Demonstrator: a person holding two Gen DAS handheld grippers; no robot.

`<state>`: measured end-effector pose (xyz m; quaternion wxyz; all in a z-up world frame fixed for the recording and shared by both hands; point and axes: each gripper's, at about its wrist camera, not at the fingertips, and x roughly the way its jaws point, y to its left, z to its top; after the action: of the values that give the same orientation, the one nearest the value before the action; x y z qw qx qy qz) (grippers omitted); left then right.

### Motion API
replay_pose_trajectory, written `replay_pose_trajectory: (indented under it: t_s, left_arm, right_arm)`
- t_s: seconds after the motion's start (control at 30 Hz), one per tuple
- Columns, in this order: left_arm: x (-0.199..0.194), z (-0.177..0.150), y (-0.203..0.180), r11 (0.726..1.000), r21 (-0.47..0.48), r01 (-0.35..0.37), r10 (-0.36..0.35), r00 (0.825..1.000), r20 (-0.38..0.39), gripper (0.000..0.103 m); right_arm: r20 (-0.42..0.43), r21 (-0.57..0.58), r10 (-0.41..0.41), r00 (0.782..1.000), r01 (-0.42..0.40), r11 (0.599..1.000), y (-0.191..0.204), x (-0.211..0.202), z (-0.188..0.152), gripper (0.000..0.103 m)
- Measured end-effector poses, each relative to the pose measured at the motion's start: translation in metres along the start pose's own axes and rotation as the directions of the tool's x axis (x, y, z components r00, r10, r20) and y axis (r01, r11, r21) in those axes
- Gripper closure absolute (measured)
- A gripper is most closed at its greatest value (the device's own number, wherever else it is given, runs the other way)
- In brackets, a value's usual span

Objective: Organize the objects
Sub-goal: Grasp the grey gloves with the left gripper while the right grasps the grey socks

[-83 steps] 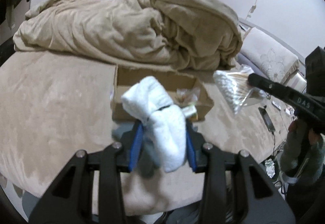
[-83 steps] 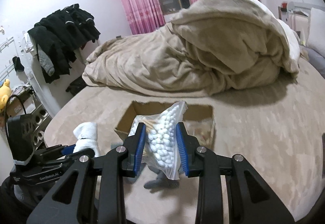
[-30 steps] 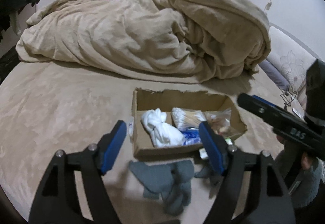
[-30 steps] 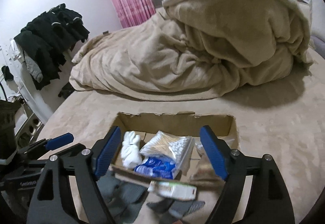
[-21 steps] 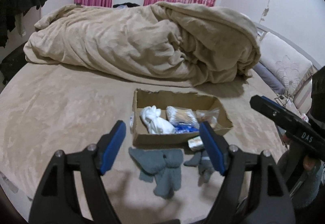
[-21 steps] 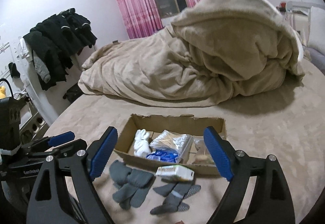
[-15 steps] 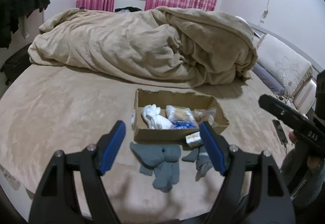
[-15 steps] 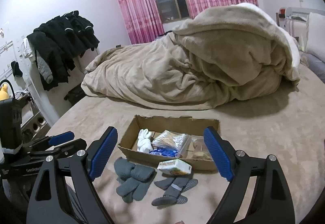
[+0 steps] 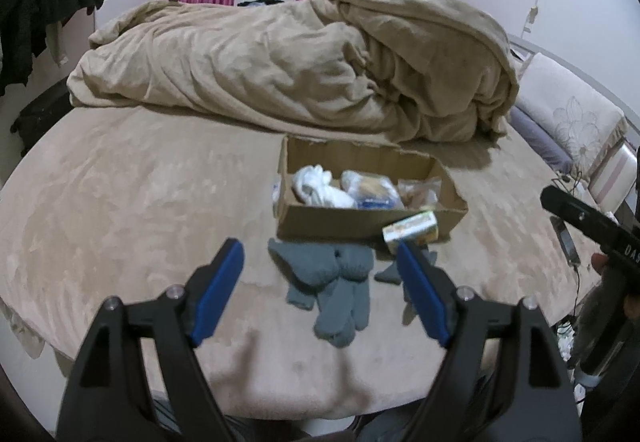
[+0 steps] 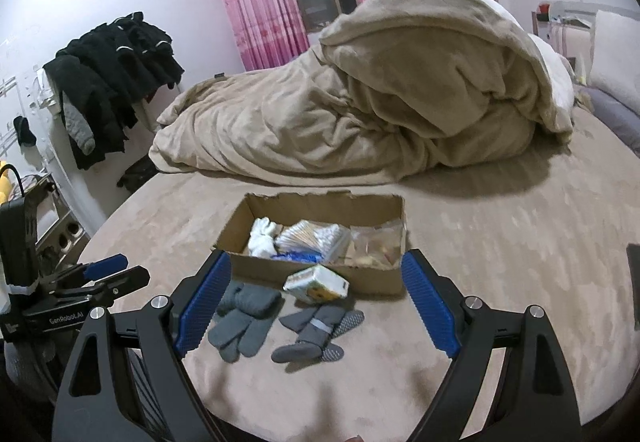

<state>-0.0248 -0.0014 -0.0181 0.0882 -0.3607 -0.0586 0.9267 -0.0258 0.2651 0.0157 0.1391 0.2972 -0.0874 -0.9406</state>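
A cardboard box sits on the bed. It holds a white rolled towel, a bag of cotton swabs, a blue packet and a clear bag. In front of the box lie grey gloves, grey socks and a small tissue pack. My left gripper is open and empty, held back above the gloves. My right gripper is open and empty, near the bed's front edge.
A rumpled beige duvet is piled behind the box. Dark clothes hang at the left wall. A pillow lies at the right. The bed's front edge is just below my grippers.
Both grippers let go of the white towel and the cotton swab bag into the box, opened, then pulled back and up from the box.
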Motion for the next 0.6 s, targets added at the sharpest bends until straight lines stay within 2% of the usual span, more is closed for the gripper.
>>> replay_pose_trajectory:
  t_s: [0.27, 0.6]
  left_arm:
    - [0.026, -0.015, -0.006, 1.000, 0.022, 0.004, -0.003, 0.999, -0.053, 0.022]
    - [0.080, -0.028, -0.008, 0.999, 0.039, 0.013, -0.007, 0.990, -0.144, 0.022]
  right_arm:
    - [-0.063, 0.003, 0.002, 0.998, -0.002, 1.000, -0.003, 0.021, -0.017, 0.014]
    - [-0.158, -0.002, 0.014, 0.987, -0.014, 1.000, -0.007, 0.063, -0.039, 0.014]
